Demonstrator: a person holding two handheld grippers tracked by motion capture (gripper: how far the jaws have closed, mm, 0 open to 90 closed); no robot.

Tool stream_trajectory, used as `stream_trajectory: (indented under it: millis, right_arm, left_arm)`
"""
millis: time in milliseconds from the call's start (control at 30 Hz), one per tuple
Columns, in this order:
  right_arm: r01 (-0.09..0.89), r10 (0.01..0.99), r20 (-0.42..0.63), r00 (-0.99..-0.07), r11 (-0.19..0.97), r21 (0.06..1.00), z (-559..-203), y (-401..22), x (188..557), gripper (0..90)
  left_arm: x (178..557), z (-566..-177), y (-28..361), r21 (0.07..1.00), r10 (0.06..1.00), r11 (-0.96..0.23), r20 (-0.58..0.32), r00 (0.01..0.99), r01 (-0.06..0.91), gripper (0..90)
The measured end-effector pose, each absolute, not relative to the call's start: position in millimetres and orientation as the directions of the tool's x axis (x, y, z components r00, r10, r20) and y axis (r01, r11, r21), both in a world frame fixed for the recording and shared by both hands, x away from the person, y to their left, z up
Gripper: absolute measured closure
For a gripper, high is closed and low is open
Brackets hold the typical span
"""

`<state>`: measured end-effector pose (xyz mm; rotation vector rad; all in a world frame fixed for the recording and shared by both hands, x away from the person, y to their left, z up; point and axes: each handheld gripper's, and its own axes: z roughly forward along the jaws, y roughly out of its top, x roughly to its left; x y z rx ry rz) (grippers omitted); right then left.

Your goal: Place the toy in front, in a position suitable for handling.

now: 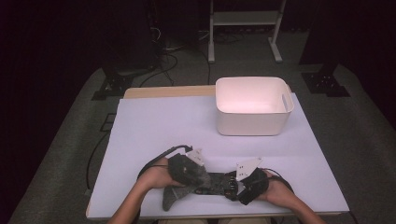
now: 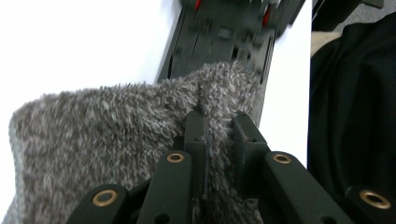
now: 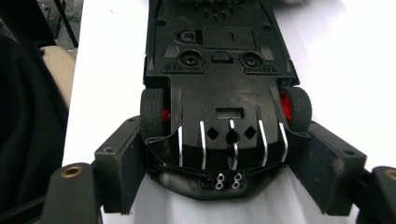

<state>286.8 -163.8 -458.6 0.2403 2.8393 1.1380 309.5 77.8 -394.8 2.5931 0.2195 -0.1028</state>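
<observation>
A black toy car with red wheel hubs lies belly up on the white table sheet, near the front edge. My right gripper is shut on one end of the car, a pad against each side by the wheels. A fuzzy grey sock covers the car's other end. My left gripper is shut on a fold of the sock's edge. From above, the left gripper and right gripper face each other across the car, and the sock trails toward the front edge.
A white plastic bin with handle slots stands at the back right of the table. A cable loops from each gripper. The person's dark clothing lies just past the table's front edge.
</observation>
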Motion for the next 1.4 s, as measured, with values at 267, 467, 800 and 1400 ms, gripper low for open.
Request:
stream_trajectory:
  millis: [267, 467, 800, 1400]
  right_arm:
    - [0.110, 0.168, -0.015, -0.986, 0.709, 0.697, -459.5, -164.5, 286.6, 23.3]
    - [0.117, 0.172, -0.009, -0.985, 0.706, 0.699, -459.2, -163.9, 285.4, 23.2]
    - [0.108, 0.165, -0.016, -0.986, 0.709, 0.697, -459.5, -164.5, 286.9, 23.2]
    - [0.066, 0.177, -0.089, -0.980, 0.714, 0.697, -456.8, -156.7, 283.0, 23.2]
  left_arm:
    - [312.2, -393.7, 50.9, 0.497, 0.080, -0.858, -0.123, 0.989, 0.131, 78.6]
    - [323.0, -396.8, 74.8, 0.486, 0.162, -0.852, -0.105, 0.981, 0.193, 78.6]
    - [336.2, -400.0, 103.2, 0.493, 0.235, -0.825, -0.147, 0.961, 0.277, 78.4]
    - [330.7, -396.0, 40.4, 0.520, 0.099, -0.840, -0.138, 0.985, 0.157, 78.0]
